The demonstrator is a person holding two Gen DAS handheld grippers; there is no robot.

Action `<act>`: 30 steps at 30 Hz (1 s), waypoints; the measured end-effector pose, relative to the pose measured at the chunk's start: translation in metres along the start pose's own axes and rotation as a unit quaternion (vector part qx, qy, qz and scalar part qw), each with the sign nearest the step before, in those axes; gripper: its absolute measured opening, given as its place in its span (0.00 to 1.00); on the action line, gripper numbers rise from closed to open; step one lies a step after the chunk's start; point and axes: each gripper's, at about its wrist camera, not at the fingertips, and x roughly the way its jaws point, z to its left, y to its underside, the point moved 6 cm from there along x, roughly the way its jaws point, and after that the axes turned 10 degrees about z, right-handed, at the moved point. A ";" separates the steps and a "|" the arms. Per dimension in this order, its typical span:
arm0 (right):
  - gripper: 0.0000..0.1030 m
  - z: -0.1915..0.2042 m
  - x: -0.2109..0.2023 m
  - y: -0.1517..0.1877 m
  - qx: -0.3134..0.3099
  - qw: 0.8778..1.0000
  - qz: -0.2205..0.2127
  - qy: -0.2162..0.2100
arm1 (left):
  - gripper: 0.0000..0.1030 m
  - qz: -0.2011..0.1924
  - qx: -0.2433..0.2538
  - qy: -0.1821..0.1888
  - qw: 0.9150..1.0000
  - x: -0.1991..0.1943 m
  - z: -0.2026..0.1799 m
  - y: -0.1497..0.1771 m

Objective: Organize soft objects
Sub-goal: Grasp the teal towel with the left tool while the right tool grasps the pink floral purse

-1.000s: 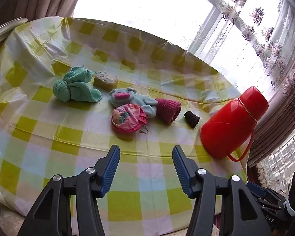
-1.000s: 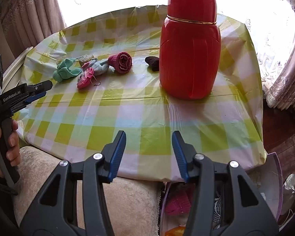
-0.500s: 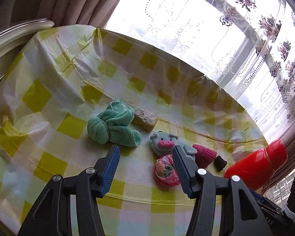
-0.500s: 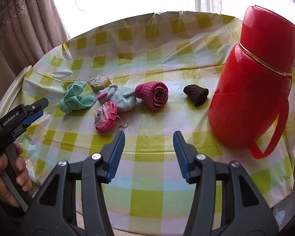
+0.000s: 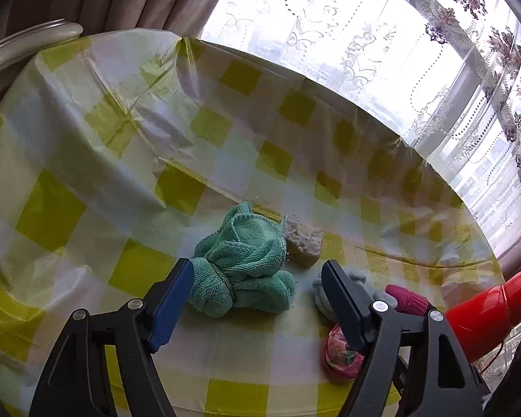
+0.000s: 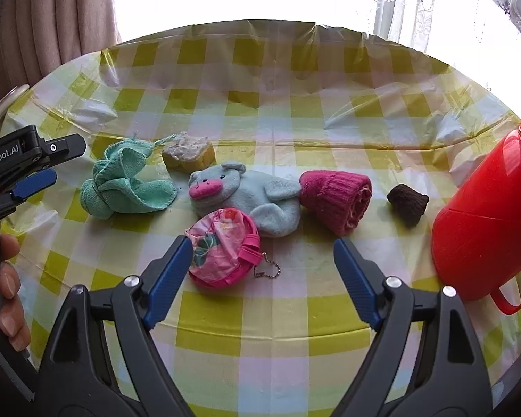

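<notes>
The red flask (image 6: 486, 215) at the right edge of the desk (image 6: 295, 121) is hard and not part of the sorting. Of the soft things in a row across the middle of the desk, the green towel (image 5: 241, 271) is the largest: a knotted, light, floppy bundle, best pinched at the tight knot so it does not unroll. The blue plush pig (image 6: 246, 198) should squash easily; its thick body is the surest hold. The pink knit roll (image 6: 335, 199) is springy and may uncoil if taken by one end. The pink pouch (image 6: 222, 248) looks slick, with a loose chain. The sponge (image 6: 189, 154) and dark knit piece (image 6: 408, 203) are small and light.

The left claw (image 5: 257, 300) has just been opening and stands apart, astride the towel without pressing it. The right claw (image 6: 264, 279), also just opened, stands apart and empty near the pouch.
</notes>
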 end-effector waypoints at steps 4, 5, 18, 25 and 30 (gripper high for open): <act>0.87 0.019 0.014 0.001 -0.023 0.999 0.001 0.039 | 0.76 0.019 0.017 -0.003 1.000 0.026 0.005 -0.006; 0.88 0.023 0.019 0.002 -0.027 0.999 0.006 0.044 | 0.76 0.024 0.021 -0.008 0.999 0.033 0.007 -0.007; 0.88 0.041 0.061 0.003 -0.014 0.998 0.038 0.045 | 0.62 0.056 0.028 -0.027 0.998 0.075 0.028 0.003; 0.74 0.042 0.072 0.007 -0.008 0.998 0.055 0.008 | 0.58 0.050 0.041 -0.039 0.997 0.070 0.022 0.006; 0.73 0.035 0.068 0.014 -0.002 0.998 0.058 -0.021 | 0.58 0.045 0.042 -0.042 0.997 0.058 0.020 0.011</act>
